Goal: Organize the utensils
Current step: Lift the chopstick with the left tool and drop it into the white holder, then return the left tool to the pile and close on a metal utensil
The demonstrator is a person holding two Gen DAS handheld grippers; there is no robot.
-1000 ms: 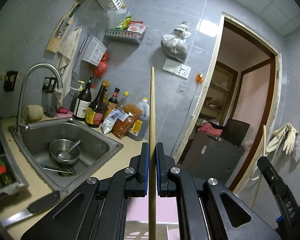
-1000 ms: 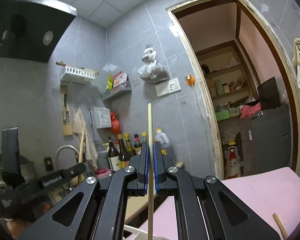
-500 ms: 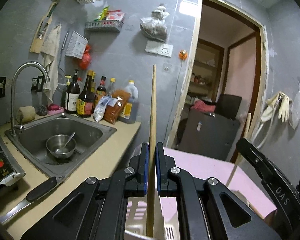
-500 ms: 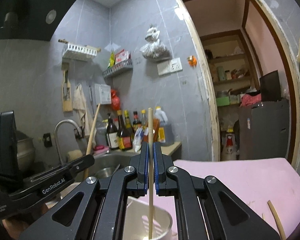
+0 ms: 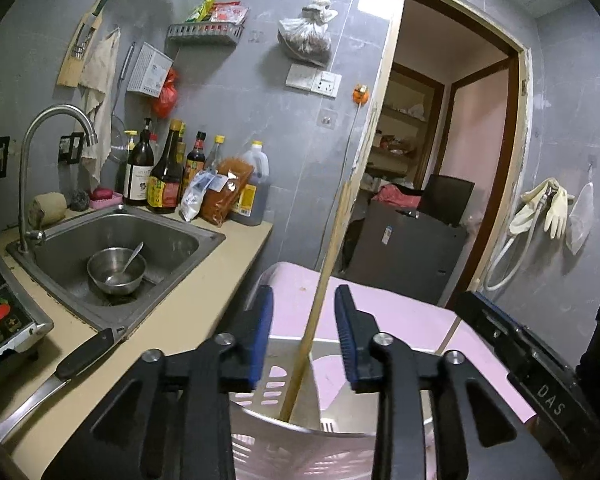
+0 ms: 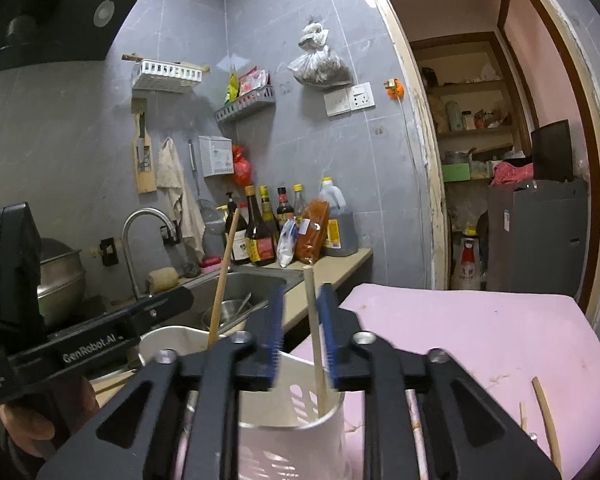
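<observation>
A white slotted utensil holder (image 5: 332, 428) (image 6: 296, 400) stands on the pink mat below both grippers. My left gripper (image 5: 303, 334) is open; a brown wooden chopstick (image 5: 320, 300) stands free between its jaws, leaning in the holder. My right gripper (image 6: 300, 330) is open; a pale chopstick (image 6: 314, 336) stands between its jaws with its lower end in the holder. The left gripper's chopstick also shows in the right wrist view (image 6: 222, 280).
The pink mat (image 6: 480, 332) carries loose chopsticks (image 6: 544, 412) at the right. A sink (image 5: 172, 240) holds a steel bowl (image 5: 116, 270) with a spoon. A knife (image 5: 56, 376) lies on the counter. Sauce bottles (image 5: 168, 176) line the wall.
Both grippers moved down over the holder and opened. Each chopstick left its grip and now stands loose in the holder.
</observation>
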